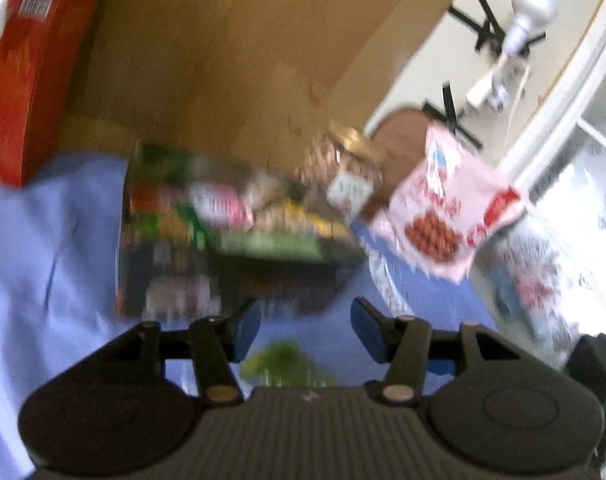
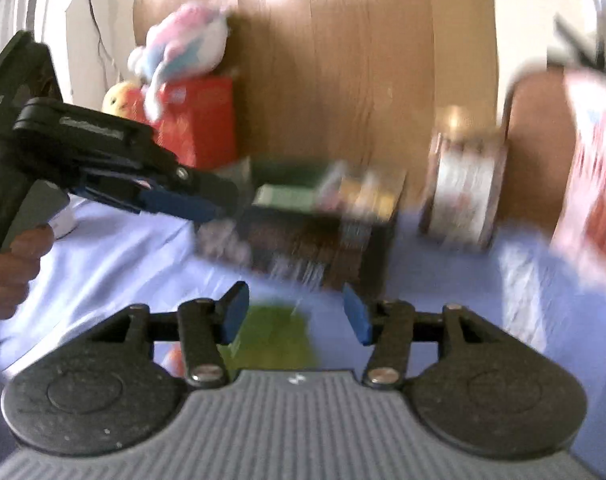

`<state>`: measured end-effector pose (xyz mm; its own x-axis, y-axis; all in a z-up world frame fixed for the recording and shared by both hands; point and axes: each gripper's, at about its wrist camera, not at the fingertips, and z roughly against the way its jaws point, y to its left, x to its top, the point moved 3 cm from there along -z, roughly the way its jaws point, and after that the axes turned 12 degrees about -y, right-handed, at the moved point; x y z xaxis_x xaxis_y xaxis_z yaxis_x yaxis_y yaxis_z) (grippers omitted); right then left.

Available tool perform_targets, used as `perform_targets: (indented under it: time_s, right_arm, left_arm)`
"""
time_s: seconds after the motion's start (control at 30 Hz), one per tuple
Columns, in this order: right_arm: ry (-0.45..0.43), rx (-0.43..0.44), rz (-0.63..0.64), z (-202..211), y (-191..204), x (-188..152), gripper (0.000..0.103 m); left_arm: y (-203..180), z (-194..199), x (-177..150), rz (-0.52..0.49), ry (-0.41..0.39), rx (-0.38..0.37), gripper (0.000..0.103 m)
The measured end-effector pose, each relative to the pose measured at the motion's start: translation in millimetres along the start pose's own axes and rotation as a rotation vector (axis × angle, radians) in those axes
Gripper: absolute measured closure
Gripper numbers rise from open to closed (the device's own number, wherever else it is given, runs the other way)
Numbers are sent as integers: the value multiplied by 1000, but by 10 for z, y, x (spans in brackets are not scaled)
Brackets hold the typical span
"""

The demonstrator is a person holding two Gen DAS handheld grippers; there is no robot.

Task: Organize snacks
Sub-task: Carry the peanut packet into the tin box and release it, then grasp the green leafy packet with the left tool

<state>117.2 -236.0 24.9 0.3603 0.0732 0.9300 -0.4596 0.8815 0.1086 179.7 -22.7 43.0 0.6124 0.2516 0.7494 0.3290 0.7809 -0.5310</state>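
Observation:
Both views are blurred. A dark box (image 1: 207, 264) packed with several colourful snack packets sits on the light-blue cloth (image 1: 43, 260), against a wooden panel. My left gripper (image 1: 307, 332) stands open just short of the box, nothing between its blue pads. A green packet (image 1: 287, 364) lies on the cloth under it. In the right wrist view my right gripper (image 2: 297, 314) is open too, over the same green packet (image 2: 275, 340) and facing the box (image 2: 303, 240). The left gripper (image 2: 219, 204) reaches in from the left, held by a hand (image 2: 11, 268).
A gold-lidded jar (image 1: 347, 168) stands right of the box, with a white-and-pink snack bag (image 1: 443, 216) beyond it. A red carton (image 1: 27, 80) stands at the left with a plush toy (image 2: 183, 40) on top. The wooden panel (image 1: 243, 60) closes off the back.

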Motion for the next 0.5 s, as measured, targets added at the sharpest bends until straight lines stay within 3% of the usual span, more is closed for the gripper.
perform_targets:
  time_s: [0.13, 0.3, 0.4, 0.43, 0.5]
  right_arm:
    - [97, 21, -208, 18, -158, -297, 45]
    - [83, 95, -514, 74, -345, -427, 45]
    - [76, 127, -625, -19, -428, -442, 48]
    - [72, 125, -645, -44, -439, -424, 50]
    - [73, 125, -671, -116, -443, -415, 62]
  left_arm:
    - [114, -125, -205, 44, 71, 28, 52]
    - [311, -416, -291, 160, 148, 14, 50]
    - [357, -498, -326, 211, 153, -13, 55]
    - [352, -506, -351, 223, 162, -24, 64]
    - [308, -547, -418, 241, 187, -57, 70]
